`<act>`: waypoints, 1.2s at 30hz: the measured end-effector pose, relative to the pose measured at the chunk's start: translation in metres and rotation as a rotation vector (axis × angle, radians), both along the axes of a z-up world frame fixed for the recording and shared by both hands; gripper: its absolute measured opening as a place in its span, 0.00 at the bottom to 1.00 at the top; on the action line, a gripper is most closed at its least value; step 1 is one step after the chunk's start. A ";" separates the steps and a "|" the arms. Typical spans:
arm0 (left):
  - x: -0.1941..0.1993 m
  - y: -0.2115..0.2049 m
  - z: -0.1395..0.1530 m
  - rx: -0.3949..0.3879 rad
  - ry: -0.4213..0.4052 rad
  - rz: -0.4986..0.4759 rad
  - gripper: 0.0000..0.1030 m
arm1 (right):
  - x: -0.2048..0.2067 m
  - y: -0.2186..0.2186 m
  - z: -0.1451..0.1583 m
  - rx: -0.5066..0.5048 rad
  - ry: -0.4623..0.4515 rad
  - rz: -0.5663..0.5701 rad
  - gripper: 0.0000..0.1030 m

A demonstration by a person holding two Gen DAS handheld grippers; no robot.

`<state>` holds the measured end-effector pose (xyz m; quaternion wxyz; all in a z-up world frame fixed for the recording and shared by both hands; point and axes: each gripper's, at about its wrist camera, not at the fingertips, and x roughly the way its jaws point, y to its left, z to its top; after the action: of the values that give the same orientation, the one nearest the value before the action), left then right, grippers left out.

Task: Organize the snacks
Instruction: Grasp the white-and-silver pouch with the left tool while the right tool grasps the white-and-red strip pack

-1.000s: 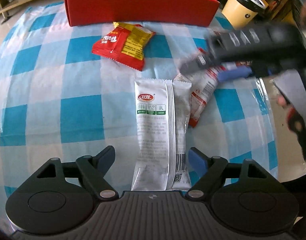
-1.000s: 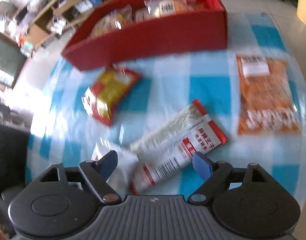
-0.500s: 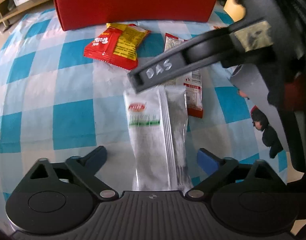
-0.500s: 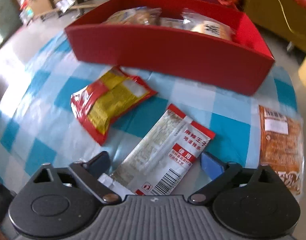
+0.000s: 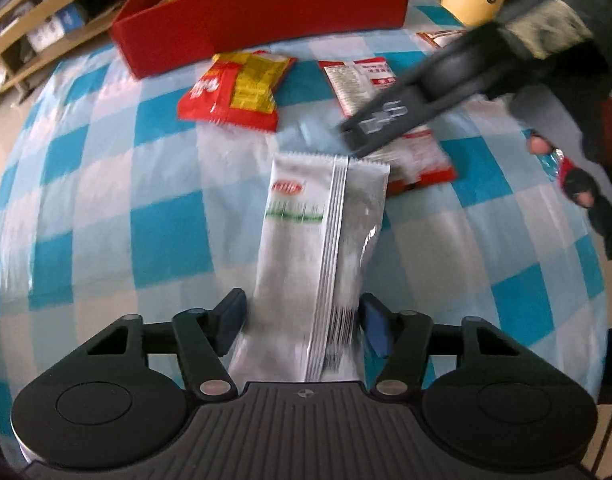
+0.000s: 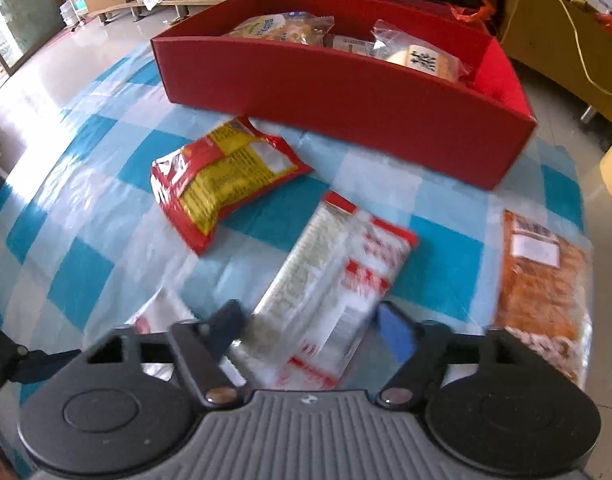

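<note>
Left wrist view, listed left to right. Tabletop (image 5: 106,220): blue-and-white checked cloth. Red box (image 5: 266,12): far edge, snacks inside. Red-and-yellow snack packet (image 5: 238,92): flat on the cloth, just before the box. White snack packet (image 5: 318,248): lying lengthwise, near end between the pads of the left gripper (image 5: 302,320); jaws closing, pads at the packet's edges, contact blurred. Right gripper (image 5: 386,120): enters from the upper right, over the red-and-white snack packet (image 5: 422,160).

Right wrist view, listed left to right. Red-and-yellow snack packet (image 6: 222,176): near the red box (image 6: 346,92), which holds several bagged snacks. Red-and-white snack packet (image 6: 334,292): angled, near end between the right gripper (image 6: 310,332) fingers; jaws closing, pads beside its edges, grip not certain. Orange snack packet (image 6: 542,292): far right, flat, apart from the others.
</note>
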<state>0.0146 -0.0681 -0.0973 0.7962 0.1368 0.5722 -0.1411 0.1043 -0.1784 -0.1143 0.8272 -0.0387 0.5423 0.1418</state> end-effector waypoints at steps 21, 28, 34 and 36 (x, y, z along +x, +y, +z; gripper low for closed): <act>-0.003 0.002 -0.009 0.025 -0.009 0.041 0.93 | -0.052 -0.031 -0.016 -0.050 0.091 -0.007 0.99; -0.004 0.004 -0.014 0.045 -0.020 0.051 1.00 | -0.056 -0.029 -0.016 -0.046 0.060 -0.021 0.99; -0.004 0.002 -0.015 0.044 -0.030 0.053 1.00 | -0.058 -0.030 -0.016 -0.036 0.041 -0.051 0.99; -0.006 0.003 -0.015 0.040 -0.035 0.053 1.00 | -0.060 -0.028 -0.016 -0.038 0.025 -0.070 0.99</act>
<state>0.0084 -0.0650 -0.1122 0.8066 0.1402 0.5644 -0.1061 0.0443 -0.2069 -0.1299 0.8240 -0.0335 0.5562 0.1027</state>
